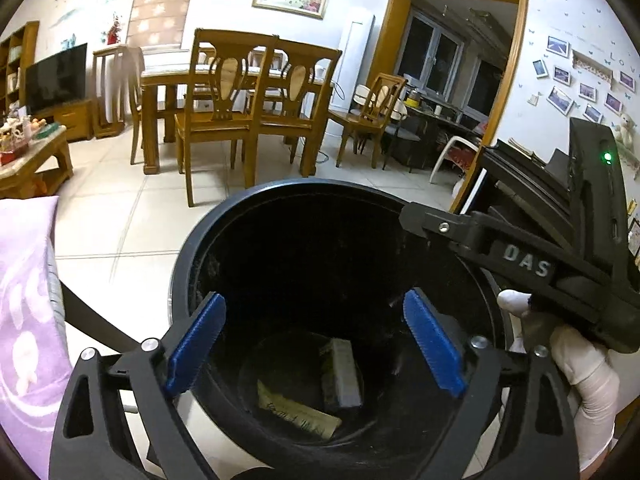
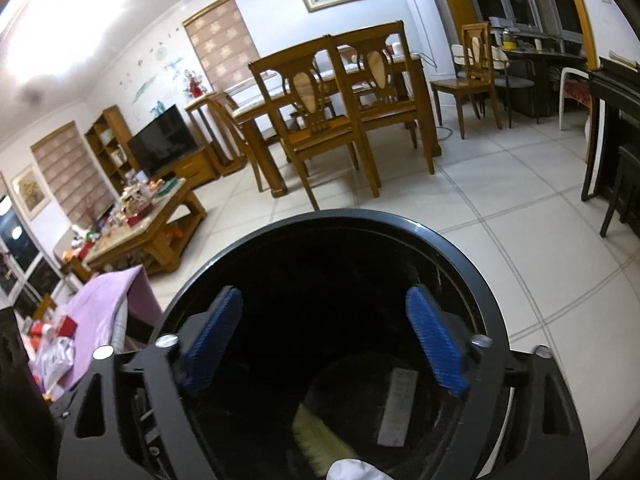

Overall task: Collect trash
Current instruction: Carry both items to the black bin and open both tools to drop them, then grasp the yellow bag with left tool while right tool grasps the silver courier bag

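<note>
Round black plastic trash bin on the tiled floor holds the trash: a small grey-green carton and a yellowish printed wrapper at its bottom. Left gripper and right gripper hover over the opening, jaws apart and empty. Risk: the crowded tools knock each other or the rim, tipping the bin.

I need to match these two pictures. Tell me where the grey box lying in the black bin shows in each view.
Left wrist: grey box at bottom centre, on the floor of the black bin.
Right wrist: bottom, right of centre.
Shared landmark: the yellowish wrapper beside it.
</note>
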`<state>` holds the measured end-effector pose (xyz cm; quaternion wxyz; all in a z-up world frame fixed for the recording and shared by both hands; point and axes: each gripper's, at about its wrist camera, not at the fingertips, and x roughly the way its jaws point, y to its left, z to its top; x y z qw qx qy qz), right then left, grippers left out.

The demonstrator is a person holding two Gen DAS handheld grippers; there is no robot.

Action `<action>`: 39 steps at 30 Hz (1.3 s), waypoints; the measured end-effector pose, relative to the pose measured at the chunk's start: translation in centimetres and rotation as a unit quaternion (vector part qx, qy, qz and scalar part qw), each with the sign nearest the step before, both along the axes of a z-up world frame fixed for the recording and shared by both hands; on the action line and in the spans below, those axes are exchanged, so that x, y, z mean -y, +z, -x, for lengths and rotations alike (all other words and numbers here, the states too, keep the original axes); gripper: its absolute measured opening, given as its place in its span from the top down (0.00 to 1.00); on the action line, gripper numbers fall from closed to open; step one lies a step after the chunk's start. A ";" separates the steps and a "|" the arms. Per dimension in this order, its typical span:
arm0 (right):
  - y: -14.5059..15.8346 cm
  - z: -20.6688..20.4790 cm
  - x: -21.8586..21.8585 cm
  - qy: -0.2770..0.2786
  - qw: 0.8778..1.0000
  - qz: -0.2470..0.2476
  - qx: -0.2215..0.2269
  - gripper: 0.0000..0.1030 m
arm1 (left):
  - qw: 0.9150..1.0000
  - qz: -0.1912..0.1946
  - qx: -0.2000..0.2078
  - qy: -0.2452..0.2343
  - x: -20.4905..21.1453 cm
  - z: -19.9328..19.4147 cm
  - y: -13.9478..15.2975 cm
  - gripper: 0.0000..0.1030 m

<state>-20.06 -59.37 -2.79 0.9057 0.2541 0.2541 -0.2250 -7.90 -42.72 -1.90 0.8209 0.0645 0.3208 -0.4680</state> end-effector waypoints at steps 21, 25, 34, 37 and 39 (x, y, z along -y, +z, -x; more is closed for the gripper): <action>1.6 0.5 -2.3 -0.003 1.000 0.017 -0.001 0.05 | 0.999 0.016 0.022 -0.033 -1.5 0.9 1.0 0.05; 2.1 0.5 -2.7 -0.001 1.000 0.019 0.000 0.05 | 0.999 0.017 0.019 -0.037 -2.4 0.9 1.3 0.05; 4.9 -2.7 -8.4 0.072 0.997 0.022 0.029 0.05 | 0.997 -0.013 0.024 -0.071 -10.7 1.4 3.7 0.05; 5.5 -5.1 -11.7 0.115 0.993 0.031 0.026 0.05 | 0.996 -0.029 0.053 -0.062 -15.8 1.2 4.2 0.05; 5.8 -7.2 -15.1 0.159 0.986 0.036 0.023 0.05 | 0.996 -0.043 0.072 -0.042 -18.7 0.7 4.4 0.05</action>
